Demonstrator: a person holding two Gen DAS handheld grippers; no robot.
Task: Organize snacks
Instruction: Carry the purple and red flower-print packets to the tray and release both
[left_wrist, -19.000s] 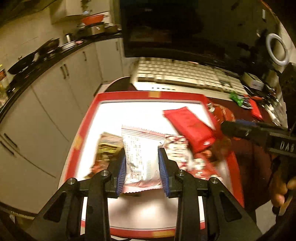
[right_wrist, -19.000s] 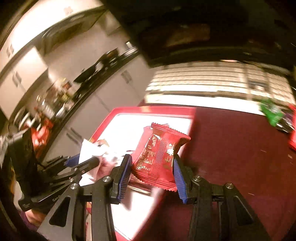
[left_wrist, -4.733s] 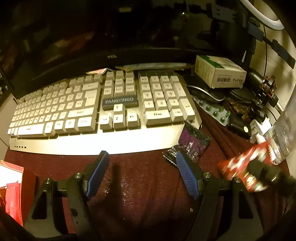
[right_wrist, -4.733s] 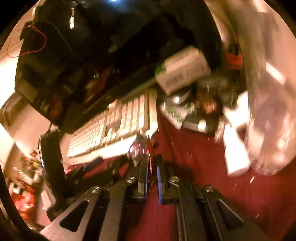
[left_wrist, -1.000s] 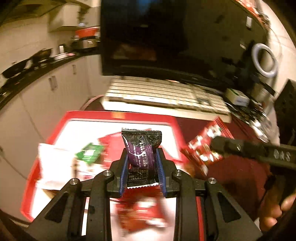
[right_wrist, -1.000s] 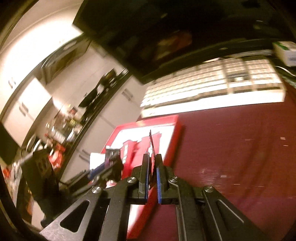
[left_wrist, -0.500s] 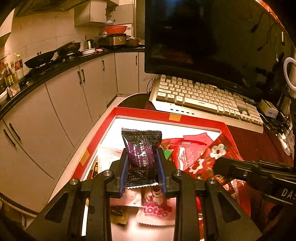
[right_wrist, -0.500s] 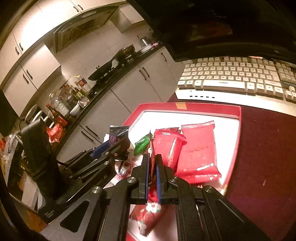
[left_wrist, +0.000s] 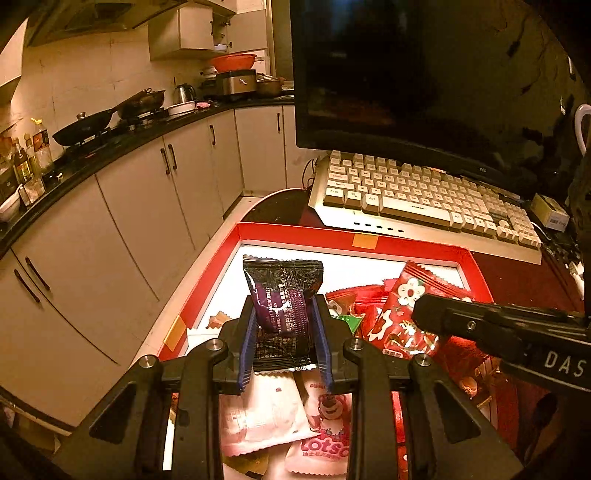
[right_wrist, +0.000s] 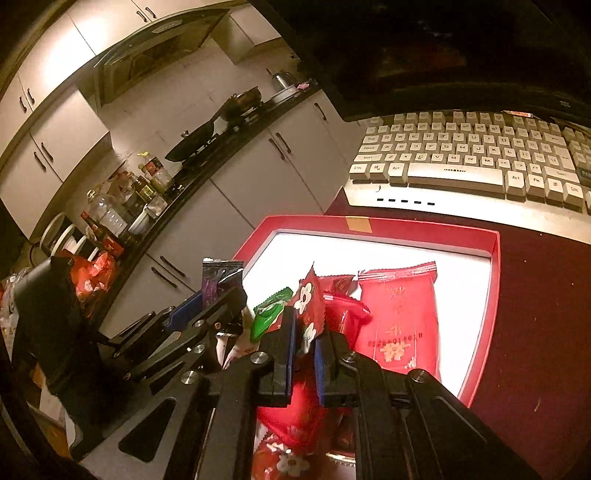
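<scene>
Over the red tray (left_wrist: 417, 246) on the counter (right_wrist: 546, 306), the left gripper (left_wrist: 284, 345) is clamped on a dark purple snack packet (left_wrist: 282, 310), held upright. Right gripper (right_wrist: 303, 349) pinches a red flowered packet (right_wrist: 308, 302) edge-on, above other red packets (right_wrist: 399, 317) lying in the tray.

The tray (left_wrist: 406, 247) sits on the bench (right_wrist: 546, 332) in front of the keyboard (left_wrist: 424, 199), with the monitor (left_wrist: 424, 74) behind that. Snack packets (right_wrist: 399, 325) lie in the tray. Kitchen cabinets (left_wrist: 147, 206) run along the left, pans (left_wrist: 85, 129) on their counter.
</scene>
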